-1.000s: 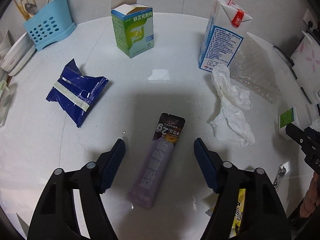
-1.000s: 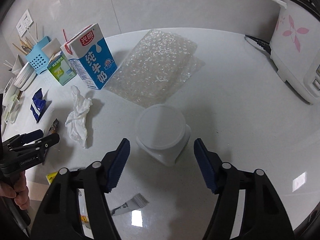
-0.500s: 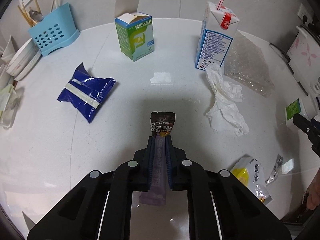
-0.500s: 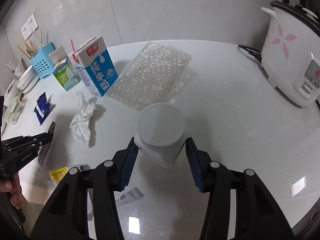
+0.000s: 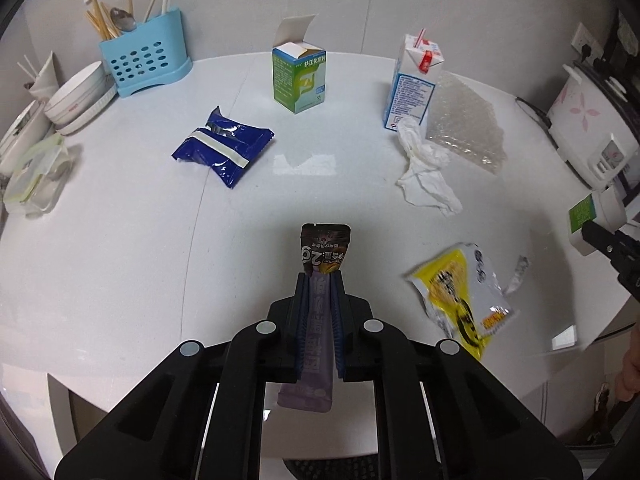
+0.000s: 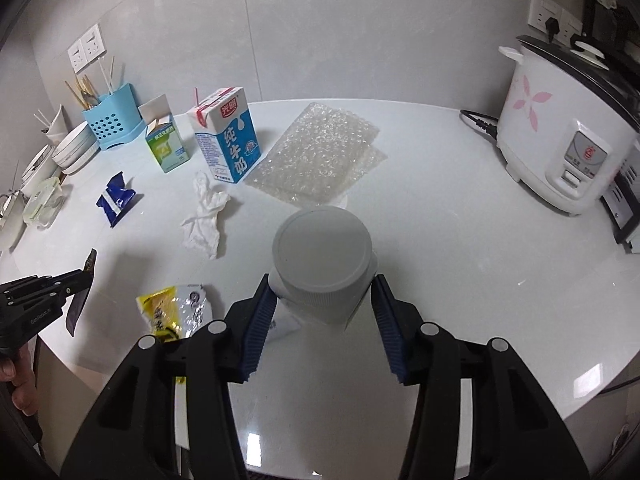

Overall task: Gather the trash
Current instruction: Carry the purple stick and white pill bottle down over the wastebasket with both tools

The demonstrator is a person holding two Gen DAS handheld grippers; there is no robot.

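My left gripper (image 5: 318,280) is shut on a long purple snack wrapper (image 5: 323,248) and holds it above the white table (image 5: 120,240); it also shows in the right wrist view (image 6: 82,280). My right gripper (image 6: 322,300) is shut on a white lidded jar (image 6: 322,258), lifted off the table; the jar also shows at the right edge of the left wrist view (image 5: 596,216). On the table lie a yellow snack packet (image 5: 460,292), a crumpled tissue (image 5: 424,168), a blue wrapper (image 5: 224,144), a milk carton (image 5: 412,80), a green box (image 5: 299,78) and bubble wrap (image 6: 316,156).
A blue utensil holder (image 5: 144,62), stacked bowls (image 5: 76,98) and a plastic container (image 5: 36,176) stand at the back left. A white rice cooker (image 6: 556,136) with its cord stands at the right. The table's front edge is close below both grippers.
Both grippers closed, the left on the purple wrapper, the right on the white jar. Both have since lifted up and pulled back from the table with their loads.
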